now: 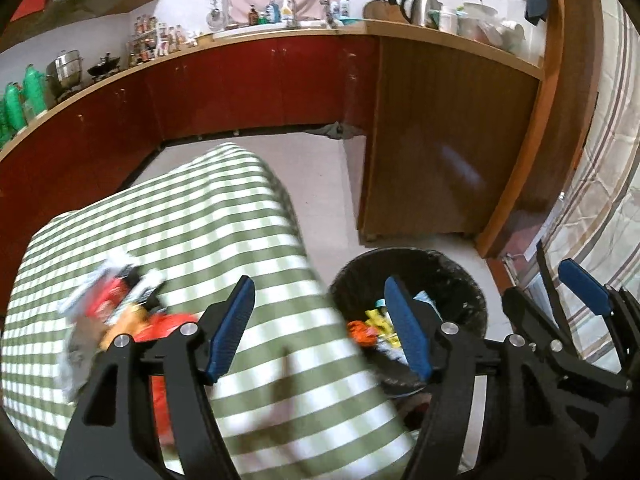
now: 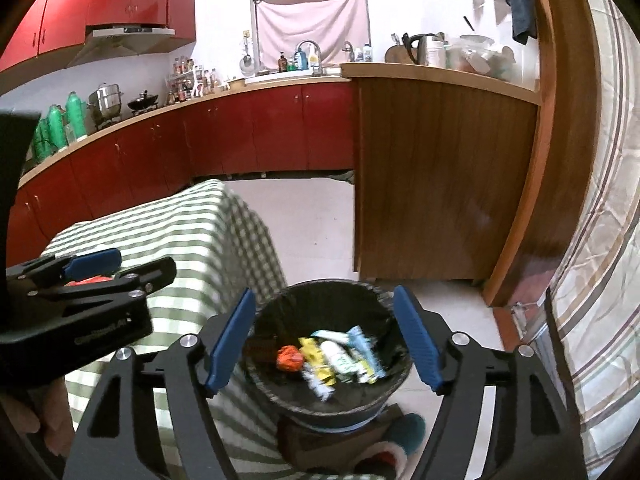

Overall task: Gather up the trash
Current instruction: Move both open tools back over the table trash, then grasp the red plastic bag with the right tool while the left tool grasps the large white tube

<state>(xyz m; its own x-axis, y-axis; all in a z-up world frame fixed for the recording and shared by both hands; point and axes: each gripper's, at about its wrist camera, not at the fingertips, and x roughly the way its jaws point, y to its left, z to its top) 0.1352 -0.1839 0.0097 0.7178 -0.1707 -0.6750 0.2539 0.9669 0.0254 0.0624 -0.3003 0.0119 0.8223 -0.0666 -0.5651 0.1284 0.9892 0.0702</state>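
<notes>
Two claws, both spread wide and empty: my right gripper [image 2: 324, 344] hangs above the black bin [image 2: 276, 384], my left gripper [image 1: 320, 332] over the checked table [image 1: 224, 216] left of the bin. I judge a drop done; next I reach for the trash pile [image 1: 120, 304] on that table. Roughly six wrappers [image 2: 332, 356] lie in the bin; the pile is too blurred to count.

Green-and-white checked tablecloth [image 1: 192, 216], black-lined bin [image 2: 320, 300] holding orange, yellow, white and pale blue wrappers [image 2: 332, 356], red and white litter [image 1: 116, 300] on the cloth, glossy red cabinets [image 2: 240, 128], brown wood counter [image 2: 432, 184], blue gripper pads [image 2: 234, 340], pink curtain [image 2: 312, 24]
</notes>
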